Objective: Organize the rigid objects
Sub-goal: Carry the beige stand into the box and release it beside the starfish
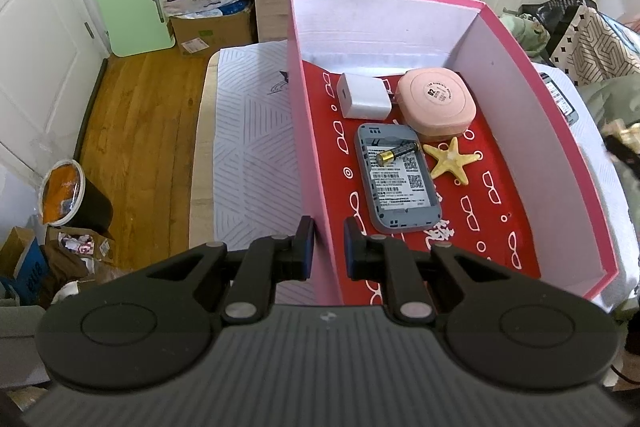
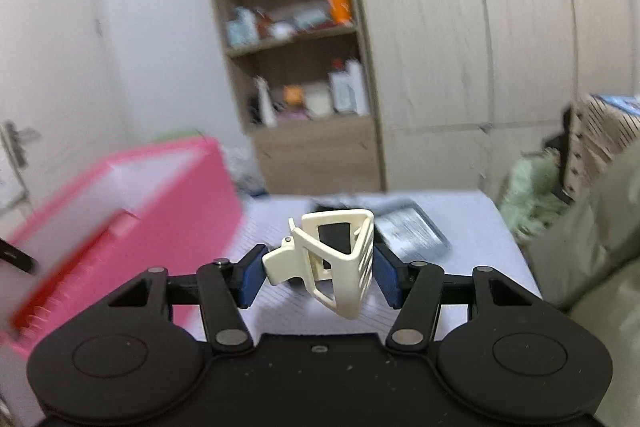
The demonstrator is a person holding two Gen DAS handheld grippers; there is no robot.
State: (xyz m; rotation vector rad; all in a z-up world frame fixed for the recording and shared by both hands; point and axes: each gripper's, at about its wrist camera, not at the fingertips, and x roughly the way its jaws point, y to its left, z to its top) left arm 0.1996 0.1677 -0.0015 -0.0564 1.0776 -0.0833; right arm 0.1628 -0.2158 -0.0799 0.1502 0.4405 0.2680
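Observation:
A pink box (image 1: 552, 115) with a red patterned floor stands on the cloth-covered table (image 1: 248, 147). Inside lie a white charger (image 1: 364, 95), a pink round case (image 1: 438, 101), a grey device (image 1: 400, 183) with a battery (image 1: 396, 153) on top, and a starfish (image 1: 452, 159). My left gripper (image 1: 330, 247) is shut on the box's near left wall. In the blurred right wrist view, my right gripper (image 2: 320, 273) is shut on a cream hair claw clip (image 2: 360, 259), held above the table (image 2: 480, 227), right of the pink box (image 2: 180, 195).
A second grey device (image 2: 412, 231) lies on the table beyond the clip. Behind the table stand a wooden shelf unit (image 2: 288, 67) and wardrobe doors (image 2: 480, 47). Cardboard boxes (image 1: 212, 31) and a bin (image 1: 76, 195) sit on the floor at left. Bags (image 1: 580, 43) crowd the right side.

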